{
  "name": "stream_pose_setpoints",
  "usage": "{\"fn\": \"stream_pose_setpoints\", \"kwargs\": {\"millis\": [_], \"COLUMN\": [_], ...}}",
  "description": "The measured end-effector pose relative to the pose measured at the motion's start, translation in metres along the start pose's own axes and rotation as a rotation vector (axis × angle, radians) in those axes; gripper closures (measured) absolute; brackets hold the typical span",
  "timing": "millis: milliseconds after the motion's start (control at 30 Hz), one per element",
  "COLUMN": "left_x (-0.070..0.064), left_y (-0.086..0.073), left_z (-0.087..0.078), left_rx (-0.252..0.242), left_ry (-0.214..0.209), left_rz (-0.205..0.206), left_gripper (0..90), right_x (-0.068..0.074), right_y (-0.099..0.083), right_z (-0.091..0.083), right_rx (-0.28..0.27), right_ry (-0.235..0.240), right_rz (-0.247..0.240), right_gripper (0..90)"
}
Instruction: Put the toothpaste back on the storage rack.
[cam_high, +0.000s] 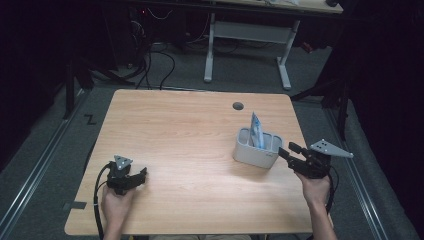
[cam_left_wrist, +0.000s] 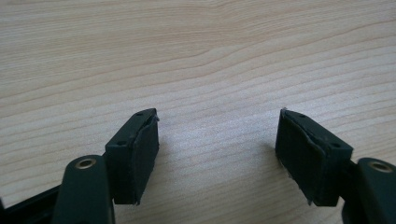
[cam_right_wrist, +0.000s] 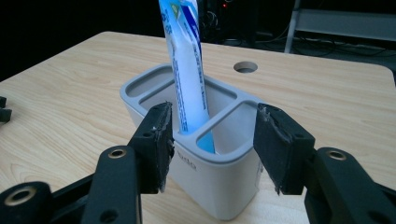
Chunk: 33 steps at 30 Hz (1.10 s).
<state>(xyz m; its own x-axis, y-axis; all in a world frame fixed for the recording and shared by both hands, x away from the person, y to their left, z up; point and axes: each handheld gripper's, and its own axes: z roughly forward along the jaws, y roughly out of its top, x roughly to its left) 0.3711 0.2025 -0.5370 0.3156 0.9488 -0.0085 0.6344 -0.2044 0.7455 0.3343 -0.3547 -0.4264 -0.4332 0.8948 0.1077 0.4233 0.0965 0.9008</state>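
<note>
So the right gripper (cam_high: 289, 151) is held low near the table's right edge, jaws spread wide with nothing between them, aimed at the near end of a grey holder (cam_high: 255, 148). In the right gripper view the jaws are seen either side of that holder (cam_right_wrist: 205, 172), just short of its wall, no contact that can be made out. The holder is split into compartments, and a blue and white tube (cam_right_wrist: 187, 70) is stood upright in the middle one, poking well above the rim (cam_high: 257, 130); the other slots look bare. The right hand (cam_high: 315, 187) comes in from the bottom edge, forearm angled inward.

The left gripper (cam_high: 142, 174) is parked well apart on the wooden table (cam_high: 190, 135), gripped from behind by the left hand (cam_high: 116, 205). Its jaws are also wide apart over plain wood (cam_left_wrist: 217, 140), held close to the surface
</note>
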Motion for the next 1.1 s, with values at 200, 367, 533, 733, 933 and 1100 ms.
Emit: {"fn": "stream_pose_setpoints", "kwargs": {"millis": [200, 367, 533, 733, 933, 1100], "left_x": [0.000, 0.000, 0.000, 0.000, 0.000, 0.000], "left_y": [0.000, 0.000, 0.000, 0.000, 0.000, 0.000], "left_z": [0.000, 0.000, 0.000, 0.000, 0.000, 0.000], "left_rx": [0.000, 0.000, 0.000, 0.000, 0.000, 0.001], "left_ry": [0.000, 0.000, 0.000, 0.000, 0.000, -0.001], "left_rz": [-0.001, -0.001, 0.000, 0.000, 0.000, 0.001], "left_gripper": [30.5, 30.6, 30.5, 30.5, 30.5, 30.5], "right_x": [-0.001, 0.000, 0.003, 0.006, 0.007, 0.009], "right_y": [-0.011, -0.015, -0.018, -0.026, -0.036, -0.042], "right_z": [-0.004, -0.003, -0.001, 0.002, 0.001, 0.004], "right_rx": [0.009, 0.017, 0.024, 0.033, 0.030, 0.043], "right_ry": [-0.005, -0.002, 0.004, 0.002, 0.002, 0.004], "right_rz": [0.009, 0.013, 0.008, 0.008, 0.028, 0.025], "right_gripper": [48.1, 48.5, 49.0, 49.6, 50.1, 50.1]}}
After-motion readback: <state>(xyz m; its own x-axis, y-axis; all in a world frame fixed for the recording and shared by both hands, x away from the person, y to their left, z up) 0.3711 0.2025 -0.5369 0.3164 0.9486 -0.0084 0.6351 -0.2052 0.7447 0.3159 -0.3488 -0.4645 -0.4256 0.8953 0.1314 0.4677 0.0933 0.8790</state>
